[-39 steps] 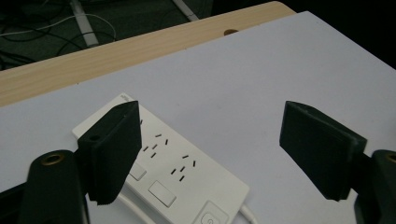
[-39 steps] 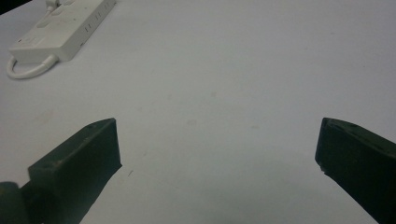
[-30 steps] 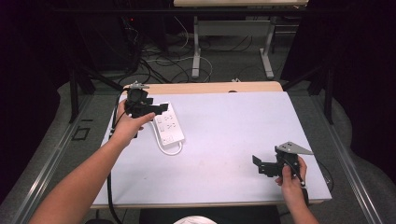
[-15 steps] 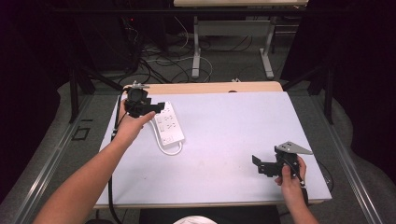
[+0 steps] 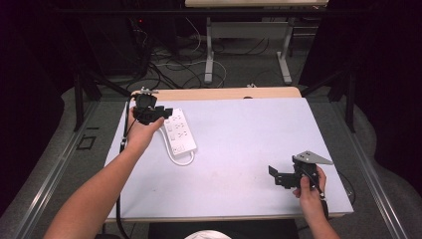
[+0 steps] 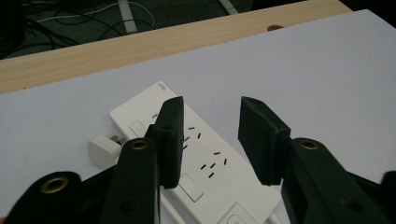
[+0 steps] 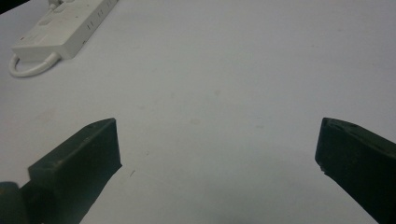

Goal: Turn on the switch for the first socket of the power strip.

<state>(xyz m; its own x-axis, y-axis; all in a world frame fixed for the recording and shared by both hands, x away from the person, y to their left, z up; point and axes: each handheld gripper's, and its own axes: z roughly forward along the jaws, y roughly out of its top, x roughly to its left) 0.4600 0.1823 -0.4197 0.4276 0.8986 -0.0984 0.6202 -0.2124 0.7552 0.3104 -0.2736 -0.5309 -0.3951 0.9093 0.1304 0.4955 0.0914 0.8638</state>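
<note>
A white power strip (image 5: 178, 132) lies on the pale table mat (image 5: 249, 134) at the left, its short cable looped at the near end. My left gripper (image 5: 158, 113) is held just above the strip's far end, jaws open with nothing between them. In the left gripper view the strip (image 6: 140, 119) runs under my open left gripper (image 6: 210, 135), and a small white plug (image 6: 105, 150) lies beside it. My right gripper (image 5: 276, 177) hovers near the front right of the mat, wide open and empty. In the right gripper view the right gripper (image 7: 217, 154) faces bare mat, with the strip (image 7: 60, 23) far off.
A bare wooden strip of table (image 5: 214, 93) runs along the mat's far edge. Beyond it are table legs and loose cables on the floor (image 5: 174, 59). A black cable (image 5: 119, 209) trails from the left gripper off the table's left edge.
The left gripper has shifted only slightly above the strip's far end. The right gripper has stayed where it was, still open.
</note>
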